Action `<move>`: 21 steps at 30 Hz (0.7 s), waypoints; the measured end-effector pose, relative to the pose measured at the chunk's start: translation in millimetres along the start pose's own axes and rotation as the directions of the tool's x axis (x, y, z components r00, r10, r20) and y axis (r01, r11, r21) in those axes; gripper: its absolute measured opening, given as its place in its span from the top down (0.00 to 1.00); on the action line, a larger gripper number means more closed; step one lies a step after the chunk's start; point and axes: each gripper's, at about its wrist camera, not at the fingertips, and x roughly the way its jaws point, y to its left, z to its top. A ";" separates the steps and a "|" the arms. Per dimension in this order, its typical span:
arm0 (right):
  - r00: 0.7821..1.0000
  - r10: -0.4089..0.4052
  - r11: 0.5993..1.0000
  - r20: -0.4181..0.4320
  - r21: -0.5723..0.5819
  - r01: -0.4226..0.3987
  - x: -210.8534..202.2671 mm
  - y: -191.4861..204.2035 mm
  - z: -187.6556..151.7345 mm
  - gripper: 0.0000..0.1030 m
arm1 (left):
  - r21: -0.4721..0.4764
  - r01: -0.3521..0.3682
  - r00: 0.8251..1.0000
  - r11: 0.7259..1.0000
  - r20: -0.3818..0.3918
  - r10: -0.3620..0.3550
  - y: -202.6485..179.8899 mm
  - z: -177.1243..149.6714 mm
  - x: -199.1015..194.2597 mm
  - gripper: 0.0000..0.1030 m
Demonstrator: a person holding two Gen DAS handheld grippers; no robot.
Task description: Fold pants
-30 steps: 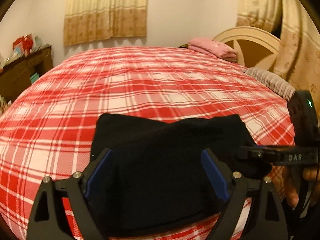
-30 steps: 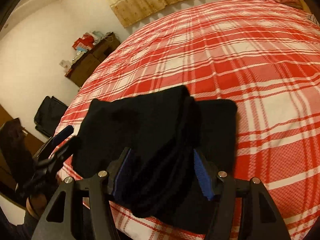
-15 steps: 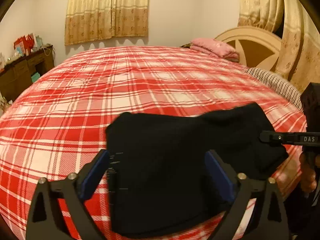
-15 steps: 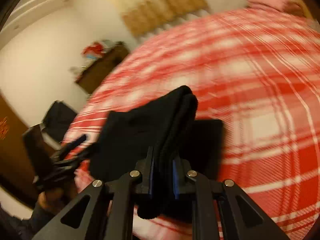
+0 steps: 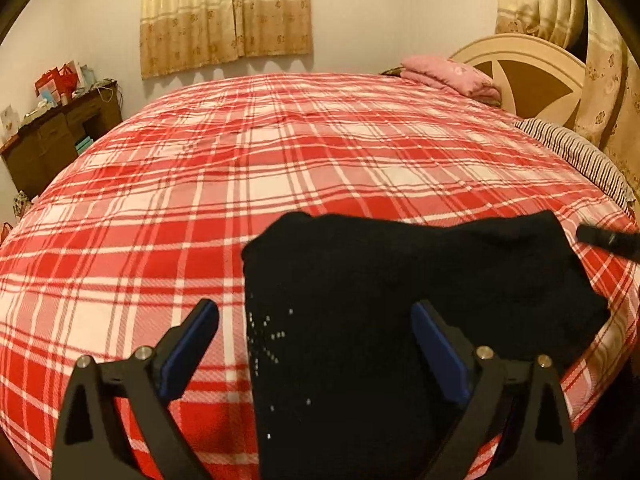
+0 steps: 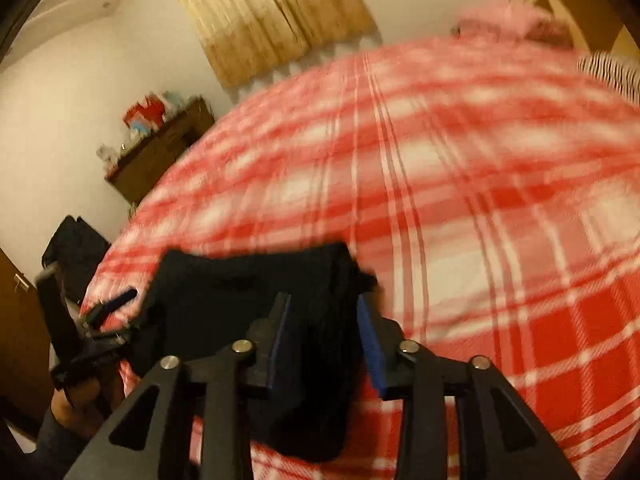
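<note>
The black pants [image 5: 400,300] lie folded in a thick bundle on the red plaid bed [image 5: 280,152], near its front edge. My left gripper [image 5: 316,344] is open and empty above the bundle's left part, its blue pads wide apart. In the blurred right wrist view my right gripper [image 6: 324,332] has its jaws partly apart around the folded edge of the pants [image 6: 248,292]; the cloth fills the gap between the blue pads. The left gripper [image 6: 108,308] shows at the far left of that view.
A pink folded blanket [image 5: 452,76] and a striped pillow [image 5: 576,156] lie at the headboard [image 5: 532,72] end. A dark wooden dresser [image 5: 52,136] stands left of the bed. A black bag [image 6: 72,248] sits on the floor by the bed.
My left gripper slid left off the bundle's middle and stayed open. My right gripper closed on the folded edge half a second ago and has now opened partway while swinging.
</note>
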 end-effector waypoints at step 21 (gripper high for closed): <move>0.976 0.110 0.991 -0.188 -0.049 -0.121 79.5 38.2 3.3 0.47 | -0.051 0.061 0.995 0.997 -0.076 -0.065 8.4 -4.1 19.0 0.01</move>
